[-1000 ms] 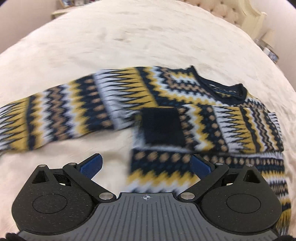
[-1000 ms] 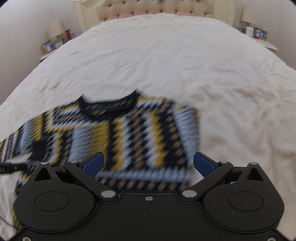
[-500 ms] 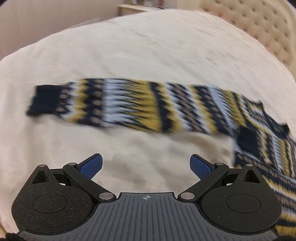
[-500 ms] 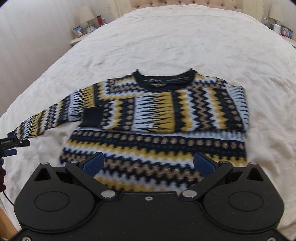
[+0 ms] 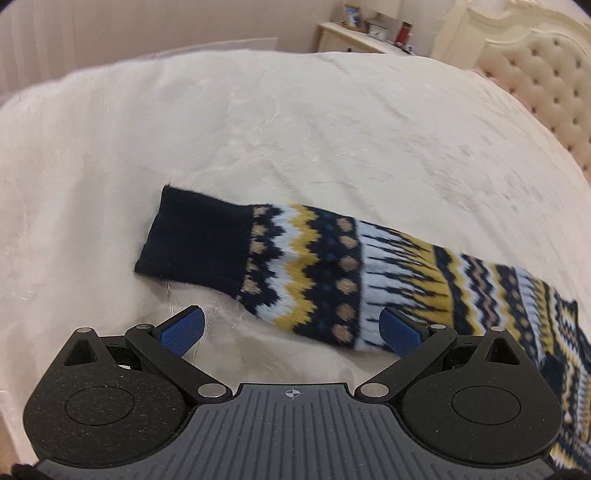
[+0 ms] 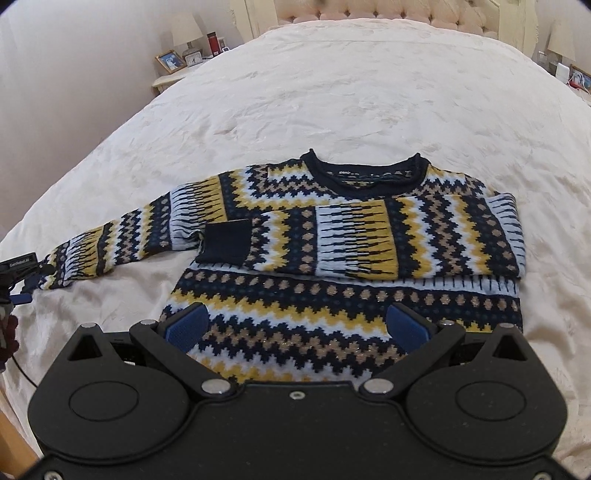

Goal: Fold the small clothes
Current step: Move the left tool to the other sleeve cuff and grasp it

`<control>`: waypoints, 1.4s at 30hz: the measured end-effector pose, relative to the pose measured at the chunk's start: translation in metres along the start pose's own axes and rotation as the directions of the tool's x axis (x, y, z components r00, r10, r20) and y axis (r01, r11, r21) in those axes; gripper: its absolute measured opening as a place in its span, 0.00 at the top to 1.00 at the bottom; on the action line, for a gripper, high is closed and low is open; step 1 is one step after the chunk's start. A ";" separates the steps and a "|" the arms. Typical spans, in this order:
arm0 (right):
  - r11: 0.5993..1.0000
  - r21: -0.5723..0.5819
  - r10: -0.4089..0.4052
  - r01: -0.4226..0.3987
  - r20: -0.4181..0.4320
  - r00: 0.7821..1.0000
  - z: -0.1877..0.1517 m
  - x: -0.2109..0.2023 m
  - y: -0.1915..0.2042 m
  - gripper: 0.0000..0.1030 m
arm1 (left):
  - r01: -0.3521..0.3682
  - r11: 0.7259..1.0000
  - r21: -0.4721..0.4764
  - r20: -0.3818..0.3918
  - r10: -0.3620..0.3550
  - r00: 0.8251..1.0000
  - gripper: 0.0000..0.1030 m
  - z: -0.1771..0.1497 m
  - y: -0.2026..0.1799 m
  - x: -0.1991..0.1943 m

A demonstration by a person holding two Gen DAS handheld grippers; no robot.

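A navy, yellow and pale blue patterned sweater lies flat on the cream bedspread, neck toward the headboard. Its one sleeve is folded across the chest, its navy cuff near the middle. The other sleeve stretches out to the left. In the left wrist view that outstretched sleeve lies just ahead, navy cuff at its left end. My left gripper is open and empty just above the sleeve's near edge. My right gripper is open and empty over the sweater's hem.
A tufted headboard stands at the far end of the bed. A nightstand with a lamp, photo frame and clock is at the far left, another nightstand at the far right. The bed's left edge falls away beside the sleeve.
The left gripper has swung left along the outstretched sleeve to its cuff end and come closer. The right gripper has pulled back and steadied over the hem. Both stayed open.
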State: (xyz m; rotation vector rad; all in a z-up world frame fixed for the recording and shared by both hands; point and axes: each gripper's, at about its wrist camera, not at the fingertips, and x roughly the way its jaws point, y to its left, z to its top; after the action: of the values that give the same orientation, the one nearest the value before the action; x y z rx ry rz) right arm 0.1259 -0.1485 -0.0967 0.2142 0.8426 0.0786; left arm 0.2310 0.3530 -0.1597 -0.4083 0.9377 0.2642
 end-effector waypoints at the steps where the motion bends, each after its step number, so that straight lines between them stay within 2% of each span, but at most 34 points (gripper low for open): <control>1: 1.000 -0.002 -0.003 0.003 -0.004 1.000 0.001 0.000 0.001 0.01 | 0.006 1.000 -0.017 -0.004 -0.006 1.000 0.01 0.001 0.004 0.002; 7: 1.000 -0.012 -0.020 0.020 -0.024 1.000 0.003 0.003 0.006 0.01 | 0.035 0.994 -0.107 -0.009 -0.036 0.999 0.01 0.008 0.020 0.018; 10: 1.000 -0.021 -0.018 0.018 -0.030 0.999 0.005 0.005 0.009 0.01 | 0.072 0.987 -0.144 0.005 -0.072 0.997 0.01 0.013 0.027 0.022; 11: 1.000 -0.023 -0.015 0.014 -0.033 0.999 0.005 0.005 0.010 0.01 | 0.082 0.985 -0.154 0.013 -0.081 0.997 0.02 0.016 0.031 0.023; 12: 1.000 -0.026 -0.012 0.011 -0.036 0.999 0.006 0.006 0.011 0.01 | 0.089 0.982 -0.165 0.018 -0.087 0.996 0.07 0.018 0.033 0.023; 13: 1.000 -0.028 -0.010 0.009 -0.037 0.999 0.006 0.007 0.011 0.01 | 0.092 0.980 -0.176 0.021 -0.089 0.996 0.15 0.020 0.034 0.023; 15: 1.000 -0.029 -0.006 0.005 -0.040 0.999 0.006 0.008 0.013 0.01 | 0.082 0.979 -0.188 0.005 -0.083 0.997 0.49 0.025 0.035 0.026; 16: 1.000 -0.029 -0.003 0.002 -0.041 0.999 0.006 0.008 0.013 0.01 | 0.090 0.977 -0.193 -0.007 -0.093 0.996 0.55 0.027 0.036 0.027; 17: 1.000 -0.029 -0.001 0.000 -0.043 0.999 0.006 0.009 0.014 0.01 | 0.110 0.974 -0.198 -0.011 -0.114 0.993 0.68 0.029 0.037 0.028; 18: 1.000 -0.028 0.001 -0.002 -0.045 0.999 0.006 0.009 0.014 0.01 | 0.121 0.973 -0.196 -0.006 -0.124 0.992 0.86 0.029 0.038 0.027; 19: 1.000 -0.028 0.003 -0.004 -0.046 0.999 0.005 0.009 0.014 0.01 | 0.115 0.976 -0.185 0.005 -0.116 0.993 0.92 0.030 0.037 0.025; 24: 1.000 -0.021 0.015 -0.016 -0.050 0.999 0.002 0.009 0.011 0.01 | 0.125 0.985 -0.119 0.081 -0.115 0.990 0.94 0.037 0.018 0.003; 28: 1.000 -0.009 0.028 -0.029 -0.059 0.998 -0.002 0.011 0.005 0.01 | 0.186 0.980 -0.065 0.142 -0.176 0.974 0.94 0.046 -0.006 -0.025; 31: 0.999 0.014 0.040 -0.040 -0.065 0.997 -0.006 0.012 -0.003 0.01 | 0.239 0.971 0.011 0.184 -0.237 0.954 0.94 0.053 -0.034 -0.049; 35: 0.998 0.038 0.058 -0.056 -0.073 0.996 -0.012 0.012 -0.015 0.01 | 0.310 0.943 0.119 0.211 -0.329 0.921 0.94 0.056 -0.080 -0.075; 42: 0.993 0.086 0.084 -0.078 -0.063 0.995 -0.019 0.004 -0.049 0.01 | 0.428 0.871 0.241 0.185 -0.475 0.861 0.94 0.046 -0.167 -0.094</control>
State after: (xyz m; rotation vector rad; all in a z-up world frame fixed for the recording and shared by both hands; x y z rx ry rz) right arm 0.1140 -0.1928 -0.1227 0.3254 0.9039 0.1272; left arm 0.2759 0.2201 -0.0208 -0.3971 0.5978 -0.2086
